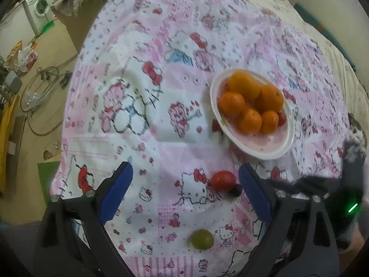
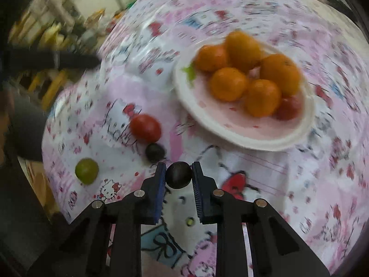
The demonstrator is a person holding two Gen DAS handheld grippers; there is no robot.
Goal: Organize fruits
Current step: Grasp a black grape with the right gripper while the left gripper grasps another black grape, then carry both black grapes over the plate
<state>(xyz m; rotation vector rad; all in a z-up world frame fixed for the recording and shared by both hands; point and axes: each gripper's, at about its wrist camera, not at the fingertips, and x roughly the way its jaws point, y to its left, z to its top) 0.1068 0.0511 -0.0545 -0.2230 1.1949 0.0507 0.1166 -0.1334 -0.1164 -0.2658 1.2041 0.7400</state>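
A white plate [image 1: 272, 149] [image 2: 233, 130] holds several oranges [image 1: 250, 100] [image 2: 242, 73] and a small red tomato [image 1: 281, 118] [image 2: 288, 107]. On the pink patterned cloth in front of it lie a red tomato [image 1: 223, 180] [image 2: 145, 127], a dark grape [image 1: 237, 190] [image 2: 155, 152] and a green grape [image 1: 202, 239] [image 2: 86, 170]. My left gripper [image 1: 184, 182] is open above the cloth, the red tomato just inside its right finger. My right gripper [image 2: 179, 176] is shut on a second dark grape [image 2: 179, 177], just in front of the plate.
The cloth covers a bed that runs far back and right. Left of it is bare floor with a coiled hose [image 1: 39, 106], bags and a washing machine [image 1: 39, 8]. The right gripper's dark body [image 1: 346, 184] shows at the left wrist view's right edge.
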